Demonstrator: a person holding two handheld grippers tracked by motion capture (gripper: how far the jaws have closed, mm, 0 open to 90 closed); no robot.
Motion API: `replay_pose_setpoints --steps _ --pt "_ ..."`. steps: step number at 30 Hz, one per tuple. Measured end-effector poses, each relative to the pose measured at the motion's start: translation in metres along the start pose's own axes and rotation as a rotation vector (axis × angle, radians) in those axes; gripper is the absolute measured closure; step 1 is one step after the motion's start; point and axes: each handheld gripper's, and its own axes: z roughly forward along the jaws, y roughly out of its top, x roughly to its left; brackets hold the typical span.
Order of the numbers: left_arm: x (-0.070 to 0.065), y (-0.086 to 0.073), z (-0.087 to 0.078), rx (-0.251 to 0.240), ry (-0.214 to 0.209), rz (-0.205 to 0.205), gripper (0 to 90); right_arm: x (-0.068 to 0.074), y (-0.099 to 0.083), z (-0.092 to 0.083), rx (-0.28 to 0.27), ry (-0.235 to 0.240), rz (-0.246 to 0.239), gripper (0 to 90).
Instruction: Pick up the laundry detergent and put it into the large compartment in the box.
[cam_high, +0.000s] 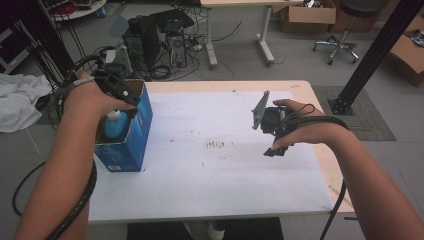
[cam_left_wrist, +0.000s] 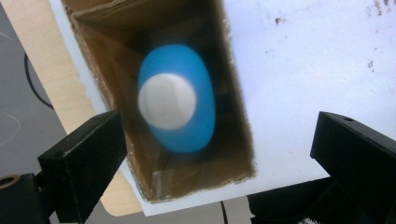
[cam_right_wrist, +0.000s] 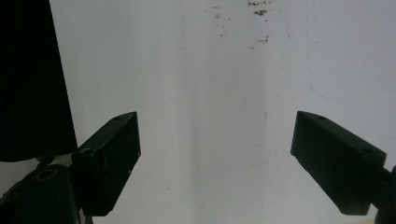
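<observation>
The blue bottle (cam_left_wrist: 180, 100) with its white cap stands upright inside the open-topped blue box (cam_high: 131, 131), which sits at the left edge of the surface (cam_high: 220, 175), on the white sheet that covers most of it. From my left claw (cam_left_wrist: 212, 154) I look straight down into the box: the cap is below me, and my two jaws stand wide apart, one on either side of the box mouth, with nothing pressed between them. My left hand (cam_high: 92, 97) hangs just above the box, wrist bent so the claw points down, forearm coming up from the near left corner. My right claw (cam_right_wrist: 215, 158) is well apart from the box, over the bare sheet toward the right side, its jaws also spread wide and empty. My right hand (cam_high: 305, 127) hovers there with the forearm angled in from the near right.
</observation>
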Motion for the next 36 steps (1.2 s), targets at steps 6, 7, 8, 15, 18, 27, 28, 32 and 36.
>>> replay_pose_setpoints --steps 6,7,8,15,18,27,28,32,36 --pt "-0.011 0.004 -0.006 -0.005 0.008 0.036 0.8 0.000 -0.002 -0.001 0.001 0.000 0.002 15.8" --pt "-0.013 0.005 -0.008 -0.009 0.008 0.044 0.1 0.000 -0.002 -0.001 0.002 0.000 0.002 15.8" --pt "-0.015 0.006 -0.009 -0.011 0.007 0.046 0.2 0.000 -0.002 -0.001 0.001 -0.001 0.002 15.8" --pt "-0.028 0.012 -0.020 -0.041 0.014 0.104 0.1 0.000 -0.004 -0.002 0.003 0.000 0.007 15.8" --pt "-0.037 0.015 -0.024 -0.063 0.001 0.162 0.1 -0.001 -0.006 -0.002 0.004 0.000 0.009 15.8" --pt "-0.076 0.026 -0.032 -0.090 -0.041 0.426 0.1 -0.004 -0.011 -0.003 0.007 0.006 0.026 15.8" --pt "-0.079 0.027 -0.032 -0.087 -0.046 0.454 0.1 -0.004 -0.011 -0.003 0.008 0.007 0.027 15.8" --pt "-0.096 0.031 -0.029 -0.083 -0.057 0.587 0.0 -0.006 -0.014 -0.004 0.013 0.008 0.039 15.8" --pt "-0.109 0.035 -0.025 -0.094 -0.065 0.690 0.1 -0.008 -0.016 -0.004 0.016 0.010 0.051 15.8"
